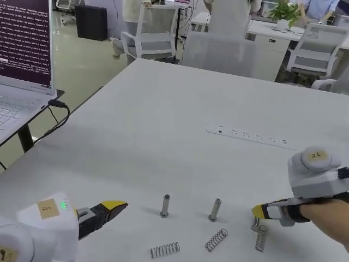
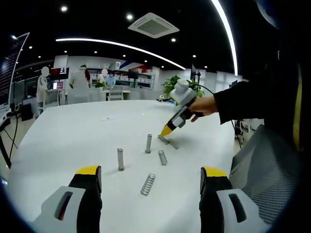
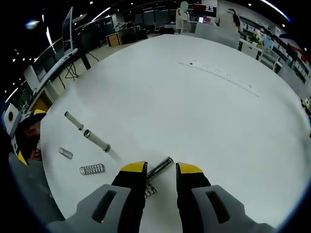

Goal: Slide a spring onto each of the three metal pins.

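Plain matt white, unpatterned, on the broad flat workbench top [image 1: 163,109]. Dull silver-grey on the three short metal pins [image 1: 165,206]; brighter silver with fine coil ribbing on the three wire springs [image 1: 164,250]. White shells, black inner parts and yellow jaw tips on the left gripper [image 1: 117,207] and the right gripper [image 1: 256,210]. White with small dark socket dots on the long plastic power strip [image 1: 248,135]. Deep purple with pale text lines on the open silver laptop's screen [image 1: 24,38]; black on its thin cable [image 1: 57,117]
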Tool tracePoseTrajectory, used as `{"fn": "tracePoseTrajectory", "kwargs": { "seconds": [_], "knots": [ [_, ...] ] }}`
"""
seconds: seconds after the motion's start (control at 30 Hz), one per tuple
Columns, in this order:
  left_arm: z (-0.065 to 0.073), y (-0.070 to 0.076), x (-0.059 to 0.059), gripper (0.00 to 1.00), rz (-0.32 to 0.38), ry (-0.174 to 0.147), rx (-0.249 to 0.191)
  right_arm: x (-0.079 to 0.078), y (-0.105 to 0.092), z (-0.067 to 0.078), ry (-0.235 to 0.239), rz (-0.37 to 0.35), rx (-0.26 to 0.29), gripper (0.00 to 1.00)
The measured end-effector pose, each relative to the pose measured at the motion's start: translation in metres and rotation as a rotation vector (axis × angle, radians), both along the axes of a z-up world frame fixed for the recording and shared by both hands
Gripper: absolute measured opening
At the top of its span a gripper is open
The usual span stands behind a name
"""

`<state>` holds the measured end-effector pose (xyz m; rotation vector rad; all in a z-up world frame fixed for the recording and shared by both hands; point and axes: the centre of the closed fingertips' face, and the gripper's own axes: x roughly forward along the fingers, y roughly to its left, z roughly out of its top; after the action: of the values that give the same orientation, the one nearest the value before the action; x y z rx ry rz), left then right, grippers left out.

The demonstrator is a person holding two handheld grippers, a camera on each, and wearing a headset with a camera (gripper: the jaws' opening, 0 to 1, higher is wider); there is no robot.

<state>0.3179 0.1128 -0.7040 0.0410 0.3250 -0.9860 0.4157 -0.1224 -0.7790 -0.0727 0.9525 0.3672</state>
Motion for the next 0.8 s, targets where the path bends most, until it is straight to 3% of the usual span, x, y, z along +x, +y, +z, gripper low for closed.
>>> {"fn": "tracePoseTrajectory", "kwargs": {
  "seconds": [0.23, 0.8],
  "knots": [
    [0.0, 0.002, 0.001, 0.8, 0.007, -0.001, -0.005, 0.001, -0.002, -0.006, 0.058, -0.08, 0.043, 0.18],
    [0.001, 0.004, 0.0, 0.8, 0.022, 0.001, -0.019, 0.003, 0.009, -0.013, 0.098, -0.062, 0.015, 0.15]
  ]
}}
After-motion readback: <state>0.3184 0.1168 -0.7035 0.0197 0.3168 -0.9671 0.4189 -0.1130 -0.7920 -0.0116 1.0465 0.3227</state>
